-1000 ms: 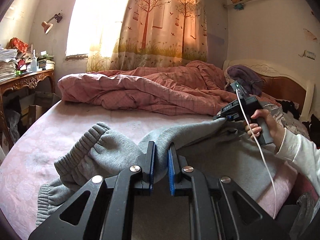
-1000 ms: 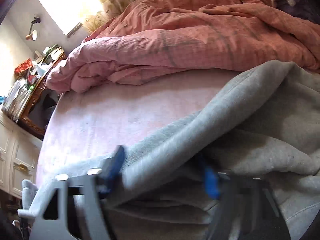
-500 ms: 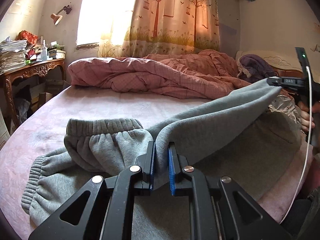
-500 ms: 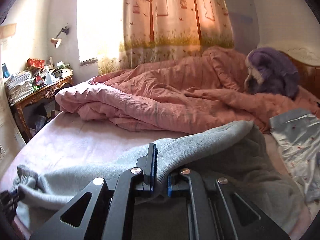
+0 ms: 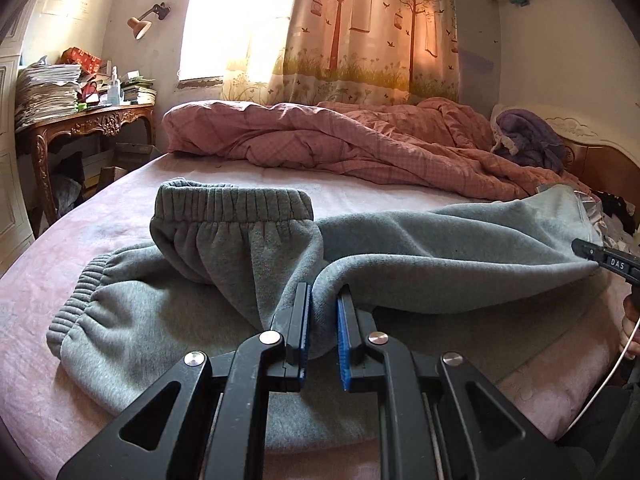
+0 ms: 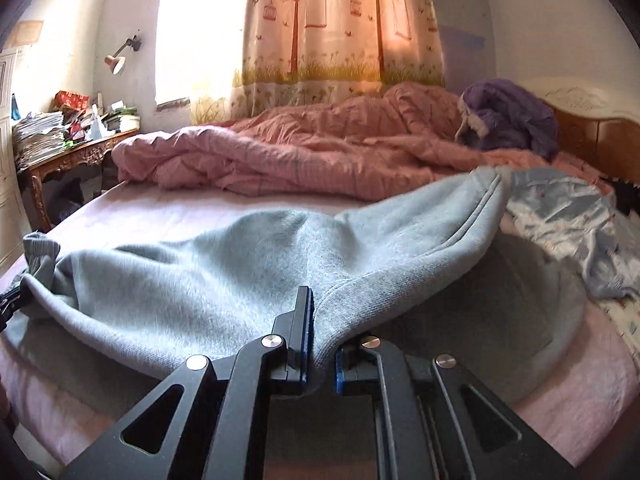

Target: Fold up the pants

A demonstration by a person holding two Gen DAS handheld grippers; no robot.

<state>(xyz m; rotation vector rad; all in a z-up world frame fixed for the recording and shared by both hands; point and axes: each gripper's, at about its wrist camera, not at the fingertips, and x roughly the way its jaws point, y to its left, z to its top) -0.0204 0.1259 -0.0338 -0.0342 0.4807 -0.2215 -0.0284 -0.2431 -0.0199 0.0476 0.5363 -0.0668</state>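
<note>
Grey sweatpants [image 5: 420,248] lie across the pink bed sheet [image 5: 100,216]. One ribbed cuff [image 5: 232,204] stands up at the left over the other leg's cuff [image 5: 76,300]. My left gripper [image 5: 323,320] is shut on a fold of the upper leg. My right gripper [image 6: 320,332] is shut on the grey fabric edge near the waist end, and its tip shows at the right of the left wrist view [image 5: 600,258]. The pants [image 6: 240,264] stretch between both grippers, lifted slightly off the sheet.
A crumpled pink quilt [image 5: 340,144] lies across the far side of the bed. A purple garment [image 6: 508,120] and a light blue cloth [image 6: 572,224] lie near the headboard [image 6: 592,128] at the right. A cluttered wooden desk [image 5: 84,120] stands at the left.
Both grippers have moved lower and toward the near edge of the bed with the pants. The upper leg has come down over the lower one and the cuff now stands at the left.
</note>
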